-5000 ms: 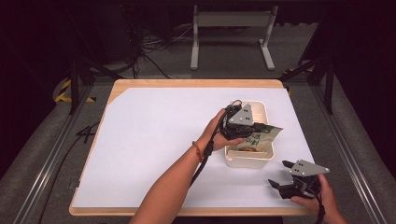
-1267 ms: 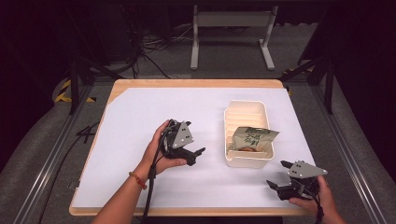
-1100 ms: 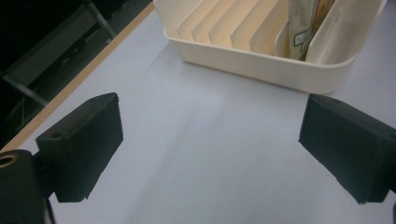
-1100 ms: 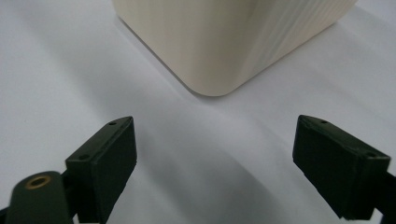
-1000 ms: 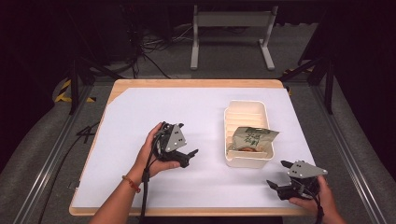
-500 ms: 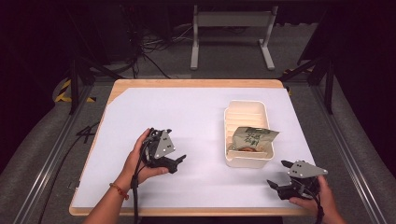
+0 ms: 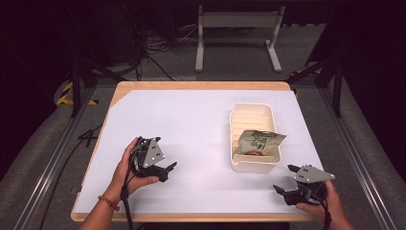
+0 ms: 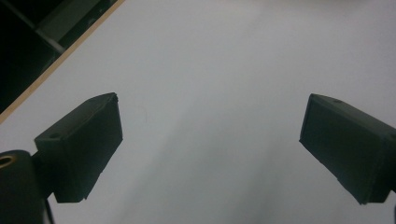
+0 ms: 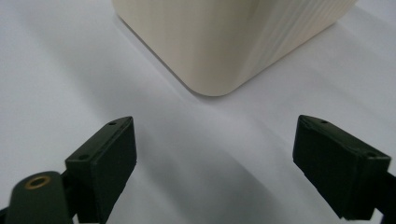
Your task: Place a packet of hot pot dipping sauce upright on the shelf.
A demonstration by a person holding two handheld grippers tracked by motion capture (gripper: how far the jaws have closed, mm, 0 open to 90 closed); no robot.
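The snack packet (image 7: 258,142) lies in the near end of the cream tray (image 7: 239,115) on the right half of the white table (image 7: 191,120), leaning on the tray's right rim. I judge it light, crinkly and soft, likely to slip and deform, so I would pinch its flat sealed edge, not its puffed middle; the tray looks stiff and light, best taken by its rim. My left gripper (image 7: 168,167) rests near the table's front left, jaws wide apart and holding nothing. My right gripper (image 7: 280,190) sits by the front right edge, just short of the tray's near corner, also spread and empty. Five seconds ago my left gripper was over the tray at the packet; it has since drawn back well clear, while the right has stayed put.
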